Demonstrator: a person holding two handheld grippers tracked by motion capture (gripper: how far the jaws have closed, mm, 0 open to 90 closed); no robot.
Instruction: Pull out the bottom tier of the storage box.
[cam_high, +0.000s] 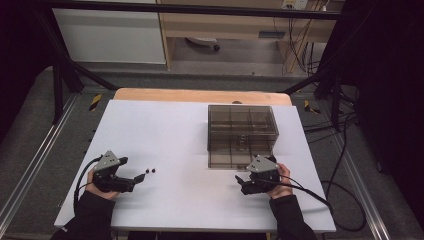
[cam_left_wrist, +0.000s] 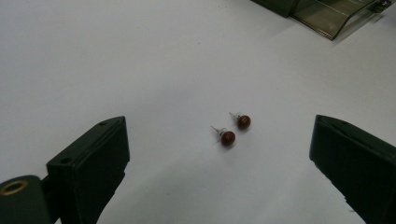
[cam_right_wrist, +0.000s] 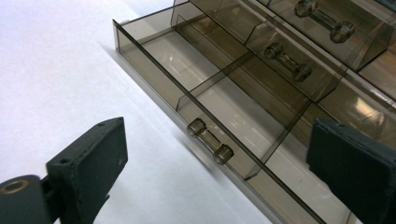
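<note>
Two small brown ball stud earrings (cam_left_wrist: 228, 138) (cam_left_wrist: 243, 121) lie side by side on the white table, seen as dark dots (cam_high: 149, 171) in the high view. My left gripper (cam_left_wrist: 219, 133) is open, its jaws spread wide on either side of them, just short of them (cam_high: 139, 177). A smoky clear drawer box (cam_high: 242, 132) stands at the centre right. Its bottom drawer (cam_right_wrist: 224, 98) is pulled out, divided into empty compartments, with a clear bar handle (cam_right_wrist: 210, 141). My right gripper (cam_right_wrist: 215, 135) is open in front of that handle, near the box's front (cam_high: 241, 181).
The white table top (cam_high: 165, 130) has bare room between the earrings and the box. A corner of the box (cam_left_wrist: 327, 14) lies far ahead of the left gripper. Upper closed drawers (cam_right_wrist: 299, 60) carry similar handles. Cables trail off the table's right side (cam_high: 345, 200).
</note>
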